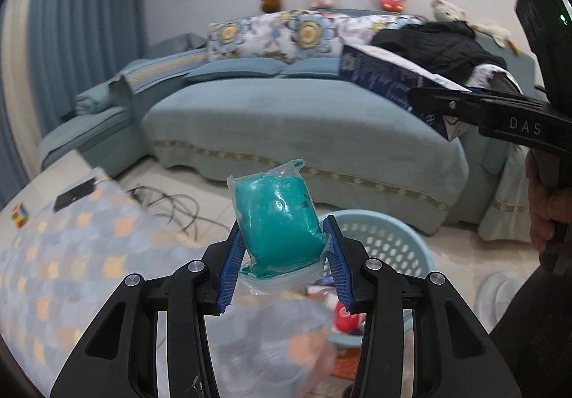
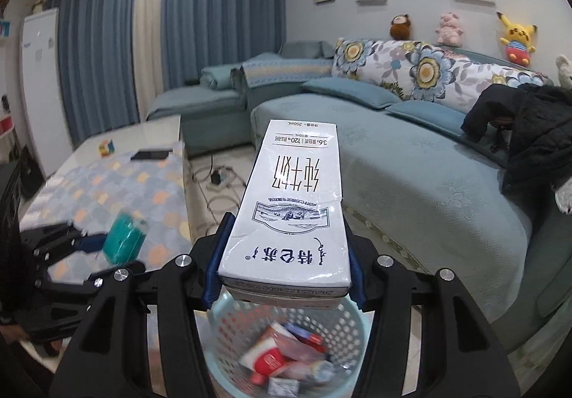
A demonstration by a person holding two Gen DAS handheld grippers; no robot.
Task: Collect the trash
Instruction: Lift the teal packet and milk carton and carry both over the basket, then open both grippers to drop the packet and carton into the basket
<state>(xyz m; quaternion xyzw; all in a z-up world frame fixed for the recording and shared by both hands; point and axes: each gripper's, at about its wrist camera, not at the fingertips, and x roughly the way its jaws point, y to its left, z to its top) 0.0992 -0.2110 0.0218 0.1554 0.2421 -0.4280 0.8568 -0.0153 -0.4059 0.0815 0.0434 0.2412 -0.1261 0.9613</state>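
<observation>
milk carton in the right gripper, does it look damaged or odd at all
Yes. The milk carton is creased and dented near the right gripper, where the pads squeeze its sides, and its print reads upside down in the right wrist view. Nothing is spilling from it.

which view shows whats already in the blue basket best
The right wrist view: it looks down into the blue basket, showing red-and-white wrappers and packets inside. In the left wrist view the basket sits behind the left gripper, its contents mostly hidden.
</observation>
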